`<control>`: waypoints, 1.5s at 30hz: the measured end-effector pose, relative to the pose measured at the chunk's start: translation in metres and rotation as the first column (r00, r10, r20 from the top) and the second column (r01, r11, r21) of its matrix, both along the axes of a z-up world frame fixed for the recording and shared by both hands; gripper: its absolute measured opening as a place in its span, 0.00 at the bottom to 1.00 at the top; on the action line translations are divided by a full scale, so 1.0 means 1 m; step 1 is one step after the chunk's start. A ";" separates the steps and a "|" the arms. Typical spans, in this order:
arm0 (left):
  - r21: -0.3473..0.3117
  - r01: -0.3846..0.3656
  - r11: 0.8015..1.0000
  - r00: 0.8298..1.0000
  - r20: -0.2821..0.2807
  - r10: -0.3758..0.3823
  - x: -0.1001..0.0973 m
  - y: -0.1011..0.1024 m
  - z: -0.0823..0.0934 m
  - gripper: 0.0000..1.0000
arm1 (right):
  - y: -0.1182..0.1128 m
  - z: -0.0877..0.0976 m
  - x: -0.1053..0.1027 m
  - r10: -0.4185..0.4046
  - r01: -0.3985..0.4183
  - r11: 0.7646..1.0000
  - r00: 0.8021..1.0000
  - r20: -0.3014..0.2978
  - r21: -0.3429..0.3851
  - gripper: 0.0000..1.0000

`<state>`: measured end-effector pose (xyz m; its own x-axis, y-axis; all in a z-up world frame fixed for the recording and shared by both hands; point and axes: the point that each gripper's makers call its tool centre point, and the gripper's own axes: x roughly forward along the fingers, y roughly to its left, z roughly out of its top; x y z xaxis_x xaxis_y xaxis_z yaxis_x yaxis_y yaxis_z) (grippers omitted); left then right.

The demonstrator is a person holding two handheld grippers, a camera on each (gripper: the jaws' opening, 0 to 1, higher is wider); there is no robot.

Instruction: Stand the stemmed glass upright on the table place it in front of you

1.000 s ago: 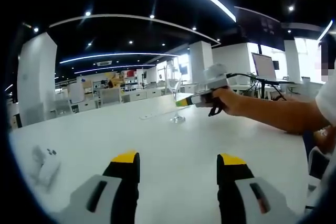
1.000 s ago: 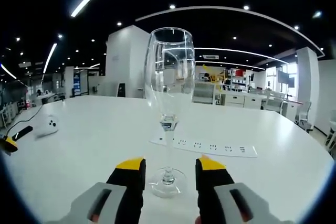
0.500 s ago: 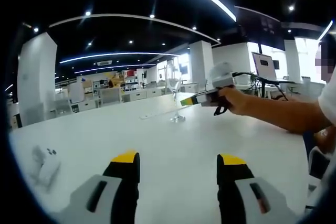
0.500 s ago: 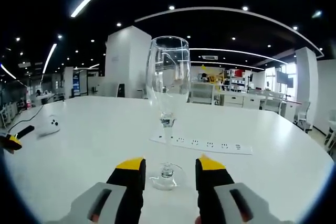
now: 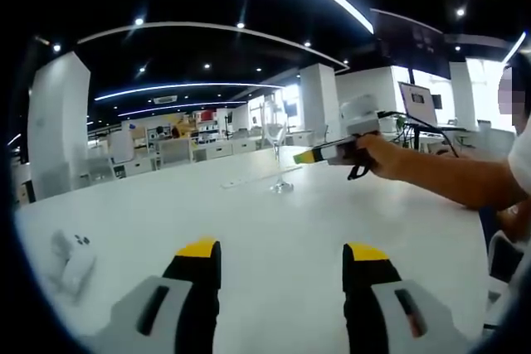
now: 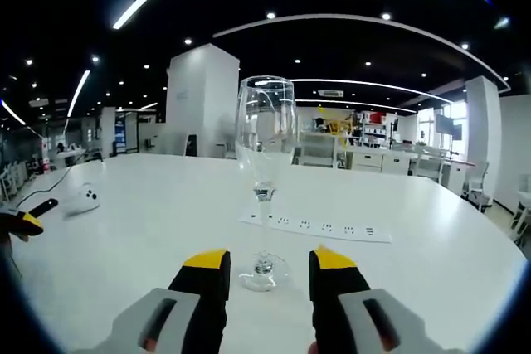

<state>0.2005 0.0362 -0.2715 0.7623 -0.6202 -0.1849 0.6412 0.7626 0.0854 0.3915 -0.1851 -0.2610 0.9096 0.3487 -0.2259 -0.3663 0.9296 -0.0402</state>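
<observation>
1. The clear stemmed glass (image 6: 265, 174) stands upright on the white glossy table (image 6: 149, 238), foot flat on the top, in the right gripper view.
2. Your right gripper (image 6: 266, 259) has its black jaws with yellow tips parted, nothing between them. The glass foot sits just beyond the tips, centred on the gap, apart from both.
3. In the left gripper view the same glass (image 5: 280, 158) is small and far across the table (image 5: 274, 230), upright. The right gripper (image 5: 309, 156) shows from the side, its tip just beside the glass stem; contact can't be told at that size.
4. Your hand (image 5: 377, 155) grips the right gripper's handle; bare forearm runs off to the right.
5. Your left gripper (image 5: 282, 253) hangs low over the table, jaws wide apart, empty, well apart from the glass.
6. A white flat power strip (image 6: 314, 227) lies on the table behind the glass, near it, not touching.
7. A white game controller (image 6: 83, 199) lies at the left of the right gripper view; in the left gripper view it (image 5: 73, 259) is near the left jaw.
8. The left gripper's yellow tip (image 6: 30, 220) pokes in at the left edge of the right gripper view.
</observation>
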 end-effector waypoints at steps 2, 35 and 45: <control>0.001 0.000 1.000 1.000 0.000 0.000 0.000 0.000 0.000 0.59 | -0.001 0.001 -0.003 -0.001 0.001 1.000 1.000 0.001 0.003 0.41; 0.017 -0.006 1.000 1.000 -0.002 0.006 0.000 0.001 -0.001 0.59 | -0.015 0.016 -0.043 -0.009 0.009 1.000 1.000 0.027 0.013 0.41; 0.017 -0.007 1.000 1.000 0.000 0.007 0.000 0.001 -0.001 0.59 | -0.020 0.011 -0.056 -0.013 0.013 1.000 1.000 0.018 0.014 0.41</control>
<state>0.2003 0.0370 -0.2727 0.7668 -0.6113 -0.1957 0.6356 0.7657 0.0987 0.3351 -0.2047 -0.2499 0.9181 0.3397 -0.2043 -0.3534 0.9349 -0.0335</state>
